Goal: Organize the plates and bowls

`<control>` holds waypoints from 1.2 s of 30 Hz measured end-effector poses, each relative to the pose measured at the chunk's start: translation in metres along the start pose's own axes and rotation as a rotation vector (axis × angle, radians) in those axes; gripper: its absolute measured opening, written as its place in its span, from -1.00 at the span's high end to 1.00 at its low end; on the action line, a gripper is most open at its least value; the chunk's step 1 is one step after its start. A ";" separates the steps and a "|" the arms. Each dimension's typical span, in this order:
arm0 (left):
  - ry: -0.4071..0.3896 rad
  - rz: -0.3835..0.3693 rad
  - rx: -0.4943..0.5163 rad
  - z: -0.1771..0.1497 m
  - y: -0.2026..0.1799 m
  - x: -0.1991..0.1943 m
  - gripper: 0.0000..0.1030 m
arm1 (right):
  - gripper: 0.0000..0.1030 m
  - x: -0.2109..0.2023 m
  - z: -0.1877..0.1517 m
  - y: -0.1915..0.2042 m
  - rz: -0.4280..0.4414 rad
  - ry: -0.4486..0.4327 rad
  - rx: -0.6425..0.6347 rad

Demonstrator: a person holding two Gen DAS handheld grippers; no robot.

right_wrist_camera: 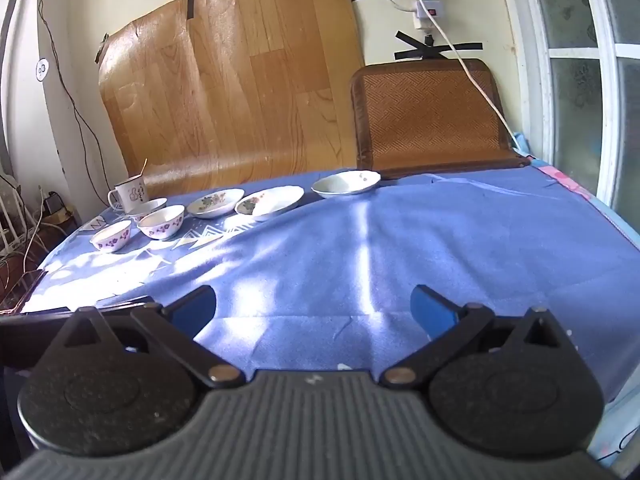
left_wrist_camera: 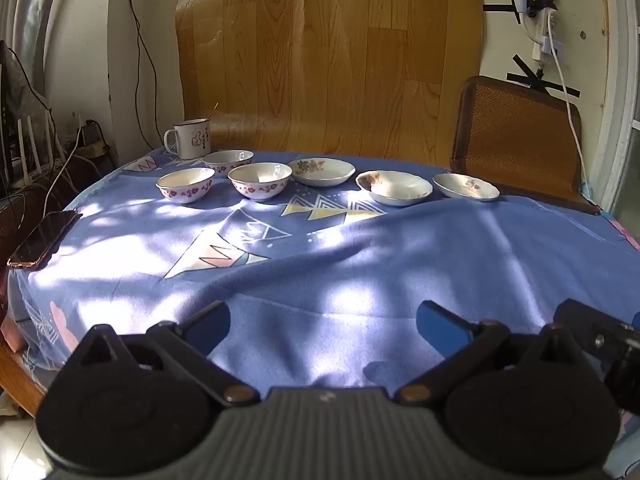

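Three white bowls with purple flowers stand at the far left of the table: one at the left [left_wrist_camera: 185, 185] [right_wrist_camera: 111, 235], one in the middle [left_wrist_camera: 259, 180] [right_wrist_camera: 161, 222], one behind [left_wrist_camera: 228, 159] [right_wrist_camera: 150, 205]. Three shallow flowered plates lie in a row to their right: [left_wrist_camera: 321, 171] [right_wrist_camera: 216, 202], [left_wrist_camera: 394, 187] [right_wrist_camera: 269, 202], [left_wrist_camera: 466, 187] [right_wrist_camera: 346, 183]. My left gripper [left_wrist_camera: 323, 326] is open and empty, low over the near cloth. My right gripper [right_wrist_camera: 314, 310] is open and empty, also near the front.
A round table under a blue cloth [left_wrist_camera: 320, 264]. An enamel mug with a spoon [left_wrist_camera: 188, 138] stands behind the bowls. A phone [left_wrist_camera: 44, 239] lies at the left edge. A woven chair back [left_wrist_camera: 516, 140] stands at the far right. Cables hang at the left.
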State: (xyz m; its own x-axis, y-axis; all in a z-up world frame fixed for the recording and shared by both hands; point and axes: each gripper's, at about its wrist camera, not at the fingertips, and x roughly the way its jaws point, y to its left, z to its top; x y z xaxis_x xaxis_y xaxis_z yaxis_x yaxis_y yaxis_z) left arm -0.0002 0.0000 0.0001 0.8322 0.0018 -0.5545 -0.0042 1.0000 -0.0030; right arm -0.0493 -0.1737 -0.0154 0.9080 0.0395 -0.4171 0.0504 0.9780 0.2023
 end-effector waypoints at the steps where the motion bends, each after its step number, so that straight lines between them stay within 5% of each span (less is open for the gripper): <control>1: -0.007 0.005 0.001 0.000 0.000 0.000 -1.00 | -1.00 0.000 0.000 0.000 0.004 0.007 0.000; 7: -0.066 0.012 -0.026 -0.009 0.006 -0.013 -1.00 | -1.00 -0.004 0.000 0.004 -0.014 0.032 -0.008; 20: -0.049 -0.004 -0.096 -0.020 0.021 -0.022 -0.99 | -1.00 -0.031 -0.004 0.004 -0.024 -0.153 -0.014; 36: -0.055 0.004 -0.091 -0.019 0.018 -0.023 -0.99 | -1.00 -0.022 -0.009 0.011 0.064 -0.068 -0.030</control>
State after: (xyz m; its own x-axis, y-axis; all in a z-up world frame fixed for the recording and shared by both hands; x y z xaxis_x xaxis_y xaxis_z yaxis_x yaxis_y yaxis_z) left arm -0.0300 0.0180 -0.0026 0.8612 0.0084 -0.5082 -0.0556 0.9954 -0.0777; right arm -0.0729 -0.1623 -0.0121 0.9351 0.0894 -0.3428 -0.0204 0.9797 0.1996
